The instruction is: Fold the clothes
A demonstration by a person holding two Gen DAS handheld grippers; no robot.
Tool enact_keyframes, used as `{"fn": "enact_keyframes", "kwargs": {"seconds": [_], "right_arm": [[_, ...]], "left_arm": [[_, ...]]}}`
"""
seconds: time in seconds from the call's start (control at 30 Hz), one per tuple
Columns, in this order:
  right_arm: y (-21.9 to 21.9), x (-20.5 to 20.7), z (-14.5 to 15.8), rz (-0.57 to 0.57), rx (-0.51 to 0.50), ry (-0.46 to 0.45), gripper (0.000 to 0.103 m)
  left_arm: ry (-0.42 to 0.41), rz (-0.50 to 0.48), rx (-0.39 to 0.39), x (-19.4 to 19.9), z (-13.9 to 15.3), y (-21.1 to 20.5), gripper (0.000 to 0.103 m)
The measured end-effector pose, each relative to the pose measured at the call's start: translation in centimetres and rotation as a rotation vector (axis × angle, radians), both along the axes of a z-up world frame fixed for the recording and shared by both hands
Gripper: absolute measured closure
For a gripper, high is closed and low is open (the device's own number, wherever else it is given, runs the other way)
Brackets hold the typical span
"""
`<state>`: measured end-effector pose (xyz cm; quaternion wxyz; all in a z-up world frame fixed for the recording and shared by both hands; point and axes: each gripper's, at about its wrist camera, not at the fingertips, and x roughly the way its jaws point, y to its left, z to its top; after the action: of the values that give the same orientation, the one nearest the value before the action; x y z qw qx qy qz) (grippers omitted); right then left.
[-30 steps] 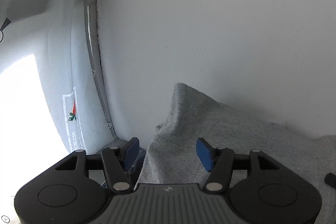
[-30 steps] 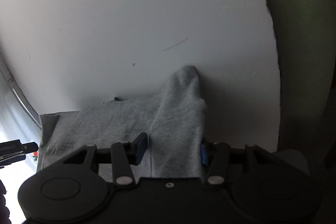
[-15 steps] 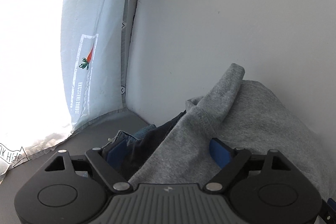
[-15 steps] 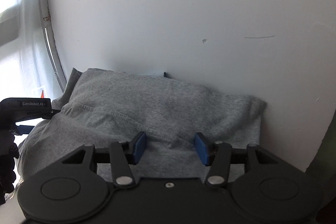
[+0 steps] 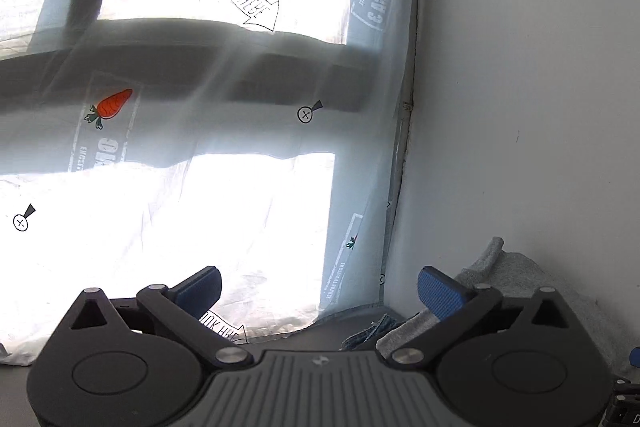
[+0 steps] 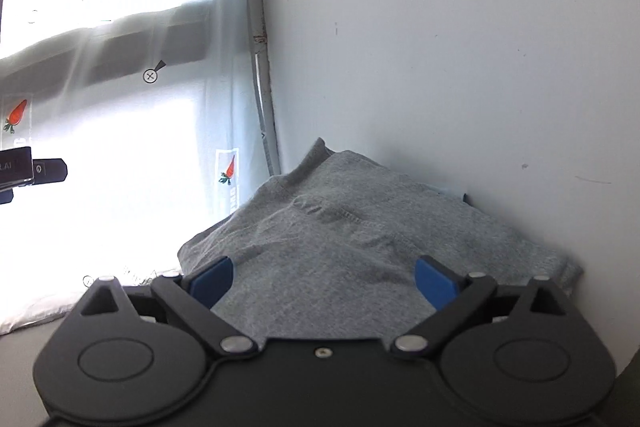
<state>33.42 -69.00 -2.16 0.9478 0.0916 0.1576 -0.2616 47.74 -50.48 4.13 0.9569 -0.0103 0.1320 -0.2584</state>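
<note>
In the left wrist view, the left gripper [image 5: 318,291] has its fingers spread wide with nothing between them; half a second ago grey cloth ran between its pads, so it has let go and turned away toward the bright plastic sheet [image 5: 160,207]. The grey garment [image 5: 516,267] is now only at 4 o'clock, against the white wall [image 5: 540,87]; a bit of blue cloth [image 5: 372,331] shows under it. The wall corner at 1 o'clock closes that side; open room lies toward 10 o'clock.

In the right wrist view, the right gripper [image 6: 322,277] is also spread, the pads wider apart than before, and they hold nothing; the grey garment [image 6: 360,227] lies as a flat folded bundle at 12 o'clock, pushed against the white wall [image 6: 460,47]. I judge the garment is released in its place, so this piece looks finished. The wall blocks 12 to 3 o'clock; free room is at 9 o'clock, where the left gripper [image 6: 34,171] shows.
</note>
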Motion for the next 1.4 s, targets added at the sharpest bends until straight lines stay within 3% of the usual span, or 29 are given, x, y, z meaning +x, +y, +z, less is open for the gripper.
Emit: {"fn": "enact_keyframes", "kwargs": {"seconds": [0.1, 0.27, 0.4, 0.5, 0.63, 0.83, 0.97, 1.2, 1.4], "right_arm": [[4.4, -1.5, 1.9, 0.119, -0.052, -0.044, 0.0], [11.1, -3.8, 3.7, 0.275, -0.083, -0.065, 0.0], [17.0, -6.8, 4.4, 0.37, -0.122, -0.077, 0.0], [21.2, -9.1, 4.8, 0.441, -0.084, -0.077, 0.0], [26.7, -12.3, 5.0, 0.516, -0.013, -0.053, 0.0], [35.2, -17.8, 4.2, 0.578, 0.034, 0.009, 0.0], [39.8, -21.9, 3.9, 0.601, 0.041, 0.073, 0.0], [44.1, -27.2, 2.6, 0.574, 0.06, 0.177, 0.0], [46.6, -30.5, 1.7, 0.541, 0.058, 0.23, 0.0]], "left_arm": [[-0.057, 0.08, -0.057, -6.1, 2.4, 6.1, 0.0], [-0.051, 0.296, -0.083, -14.5, 3.2, 14.8, 0.0], [-0.023, 0.372, -0.022, -20.0, 2.9, 20.3, 0.0], [0.032, 0.437, 0.052, -23.2, 2.3, 24.6, 0.0], [0.085, 0.511, 0.08, -26.9, 1.5, 30.2, 0.0], [0.117, 0.535, 0.152, -33.1, 1.1, 37.7, 0.0], [0.202, 0.526, 0.129, -36.4, 0.1, 42.2, 0.0], [0.282, 0.534, 0.184, -41.0, -1.6, 46.5, 0.0], [0.368, 0.498, 0.177, -43.5, -2.7, 48.8, 0.0]]}}
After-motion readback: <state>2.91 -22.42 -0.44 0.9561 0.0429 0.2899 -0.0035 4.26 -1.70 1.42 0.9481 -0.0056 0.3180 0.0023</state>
